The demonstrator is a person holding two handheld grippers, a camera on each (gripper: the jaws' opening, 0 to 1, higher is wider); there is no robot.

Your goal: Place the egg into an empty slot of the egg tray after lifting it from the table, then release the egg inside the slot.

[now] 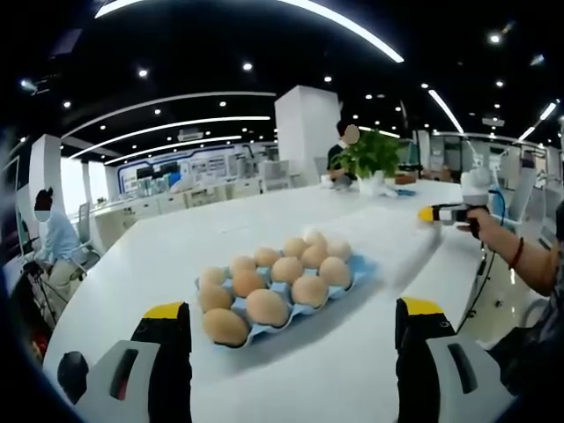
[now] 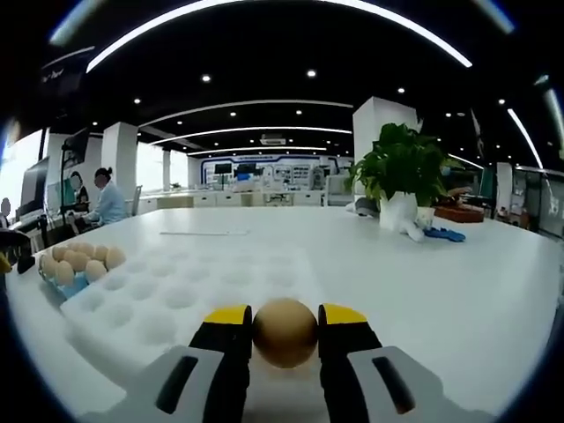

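Your right gripper (image 2: 285,328) clamps the egg (image 2: 285,332) between its yellow tips, just above the near edge of the white egg tray (image 2: 176,295). Your left gripper (image 1: 291,330) is open, holding nothing, aimed at the full blue egg carton (image 1: 280,282) on the table (image 1: 220,220).

My left gripper (image 1: 293,348) and right gripper (image 2: 285,333) both have black fingers (image 2: 231,348) with yellow tips on pale grey bodies; my wrist wears a dark band.

Potted plant (image 2: 401,181) on white table (image 2: 476,291)
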